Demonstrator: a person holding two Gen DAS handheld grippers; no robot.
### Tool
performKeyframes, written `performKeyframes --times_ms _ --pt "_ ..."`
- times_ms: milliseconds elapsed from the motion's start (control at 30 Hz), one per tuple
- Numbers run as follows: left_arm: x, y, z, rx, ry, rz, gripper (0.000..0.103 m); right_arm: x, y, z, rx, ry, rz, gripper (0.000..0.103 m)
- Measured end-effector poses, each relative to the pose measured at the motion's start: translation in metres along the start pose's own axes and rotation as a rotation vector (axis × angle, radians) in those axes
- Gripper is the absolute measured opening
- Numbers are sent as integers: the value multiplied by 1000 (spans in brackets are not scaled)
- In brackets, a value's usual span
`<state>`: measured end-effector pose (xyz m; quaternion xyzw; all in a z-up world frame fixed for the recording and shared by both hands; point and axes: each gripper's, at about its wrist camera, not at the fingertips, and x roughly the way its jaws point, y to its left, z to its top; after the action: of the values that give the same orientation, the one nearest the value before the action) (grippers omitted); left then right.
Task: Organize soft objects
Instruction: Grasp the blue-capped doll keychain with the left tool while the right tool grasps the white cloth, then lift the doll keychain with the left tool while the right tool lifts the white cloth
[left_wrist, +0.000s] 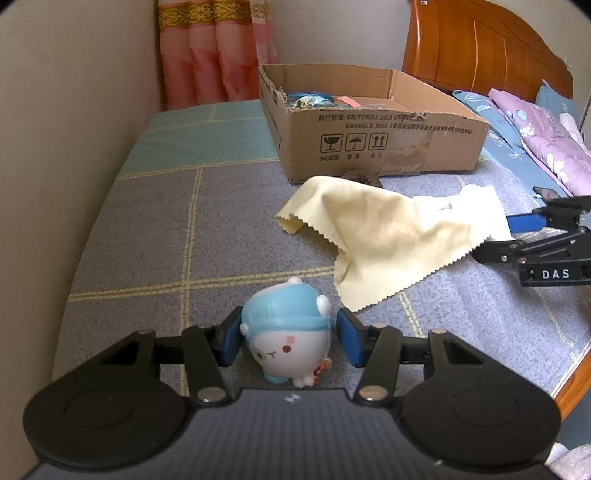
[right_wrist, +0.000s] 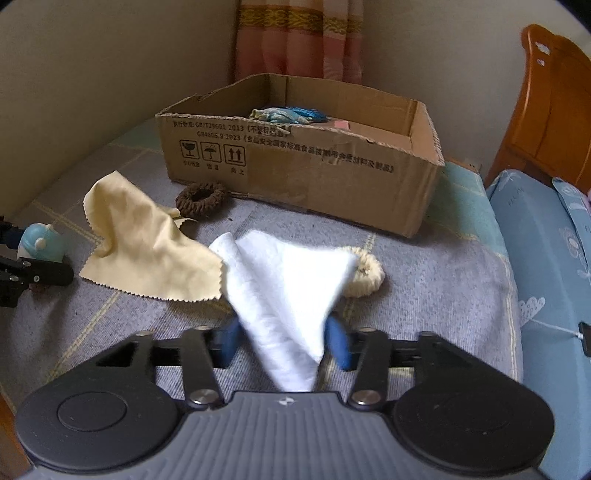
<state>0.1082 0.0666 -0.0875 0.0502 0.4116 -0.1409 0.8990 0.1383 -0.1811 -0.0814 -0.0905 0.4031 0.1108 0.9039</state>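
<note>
Left gripper (left_wrist: 289, 338): blue pads flank the squishy toy (left_wrist: 288, 338), lower centre of the left wrist view; a sliver of gap shows at each side, so half-open, not clamping.
Right gripper (right_wrist: 282, 341): white cloth (right_wrist: 284, 295) hangs between its pads, lower centre of the right wrist view; grip cannot be told, cloth hides the contact.
Destination: cardboard box (left_wrist: 388, 147), upper centre, already holds a blue bundle.
Loose on bed (left_wrist: 147, 240): yellow cloth (left_wrist: 380, 232).
Risk: toy may tip or roll if pads close off-centre; white cloth may slide out, being limp.
Right view only: brown scrunchie (right_wrist: 201, 199) whole; cream scrunchie (right_wrist: 365, 275) behind the white cloth.
Left view only: toy's face.
</note>
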Motion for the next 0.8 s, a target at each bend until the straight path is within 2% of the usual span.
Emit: performKeyframes --times_ms 167,300,333,367,400,467,533,800 --pt "0 -1 0 10 11 6 59 9 -3 8 -10 4 14 70" --pt "-1 -2 -1 15 15 12 58 13 -6 13 -1 -4 17 68" --pt "-1 -2 -1 14 19 12 56 13 -6 13 -2 -3 17 64" --pt "-1 -1 -1 13 21 13 52 12 -5 14 -4 -1 10 53" --pt "-2 -1 -1 12 20 15 47 12 -4 14 -6 -2 4 47" --pt "-2 -2 0 12 23 16 44 10 -3 15 -3 -7 7 33" --pt "-3 -2 0 13 24 23 44 6 -2 15 -4 -17 0 26" --pt "-22 -9 9 46 -11 24 44 -20 -7 16 11 -58 -12 24"
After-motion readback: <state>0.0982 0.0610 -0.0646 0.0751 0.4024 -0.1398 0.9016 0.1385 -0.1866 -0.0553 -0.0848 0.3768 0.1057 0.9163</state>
